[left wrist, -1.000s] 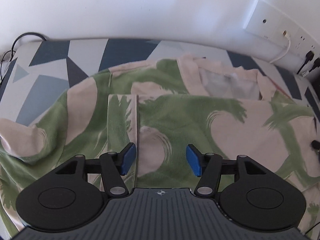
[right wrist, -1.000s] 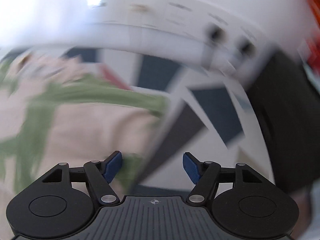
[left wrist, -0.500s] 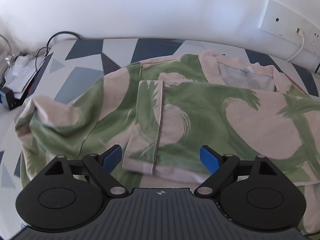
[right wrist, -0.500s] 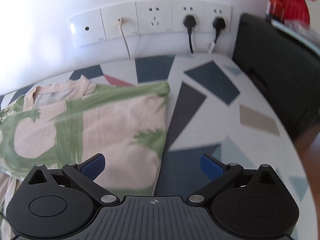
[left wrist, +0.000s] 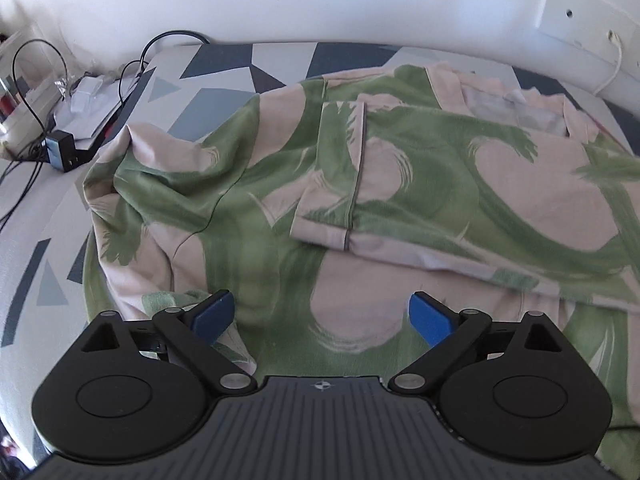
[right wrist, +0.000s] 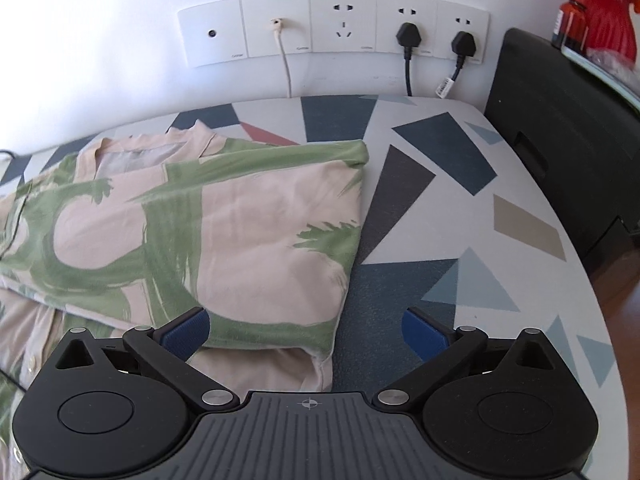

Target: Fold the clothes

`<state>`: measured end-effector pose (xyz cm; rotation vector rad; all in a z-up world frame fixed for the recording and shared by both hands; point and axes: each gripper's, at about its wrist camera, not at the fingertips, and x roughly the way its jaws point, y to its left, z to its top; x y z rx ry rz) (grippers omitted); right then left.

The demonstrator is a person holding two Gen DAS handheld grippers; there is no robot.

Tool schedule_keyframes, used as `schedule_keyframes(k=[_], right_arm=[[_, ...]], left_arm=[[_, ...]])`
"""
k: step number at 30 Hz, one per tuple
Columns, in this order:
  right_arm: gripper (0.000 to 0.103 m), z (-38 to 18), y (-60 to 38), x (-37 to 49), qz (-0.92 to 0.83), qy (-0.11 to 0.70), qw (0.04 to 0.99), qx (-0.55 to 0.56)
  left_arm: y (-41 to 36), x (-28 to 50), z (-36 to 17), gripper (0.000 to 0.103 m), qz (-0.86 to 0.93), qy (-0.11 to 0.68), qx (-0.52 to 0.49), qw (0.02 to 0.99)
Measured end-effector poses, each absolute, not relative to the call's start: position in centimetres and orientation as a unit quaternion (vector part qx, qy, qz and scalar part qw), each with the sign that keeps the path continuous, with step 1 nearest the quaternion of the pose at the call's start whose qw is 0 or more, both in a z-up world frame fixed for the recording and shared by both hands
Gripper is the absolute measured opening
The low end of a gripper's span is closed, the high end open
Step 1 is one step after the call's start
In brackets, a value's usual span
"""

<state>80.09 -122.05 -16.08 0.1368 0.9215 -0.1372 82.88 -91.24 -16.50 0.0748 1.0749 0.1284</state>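
Through the left wrist view, the left tool [left wrist: 322, 318] is seen drawn back and lifted from where it stood a second ago: its blue pads, then narrowly set low over the cloth, are now spread wide with nothing held between them. More of the shirt [left wrist: 400, 184] is taken in as a result; its right-hand part is laid over towards the middle, the piped sleeve cuff [left wrist: 332, 216] resting flat on top, while the left-hand part is left bunched and rumpled near the edge of the patterned bench [left wrist: 224, 64]. A clutter of cables and an adapter [left wrist: 60, 152] is brought into sight at the far left. Through the right wrist view, the blur of a second ago is gone and the picture is settled: the right tool [right wrist: 306, 330] is held wide open, gripping nothing, its left pad over the lower hem and its right pad over bare bench. A clean, straight folded edge [right wrist: 356, 232] is shown on that side, below the wall sockets [right wrist: 332, 28]. One side fold can be judged as laid and let go; the crumpled left side is judged to be what remains.
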Motion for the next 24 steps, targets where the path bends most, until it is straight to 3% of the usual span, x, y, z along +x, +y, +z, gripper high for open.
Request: schedule_keyframes(k=[24], right_arm=[[0.102,-16.7,-121.1,78.5,-0.042,0.465,0.881,0.08]], left_arm=[[-85.9,76.0,-15.4,0.096,0.138,0.493,-0.017,0.859]])
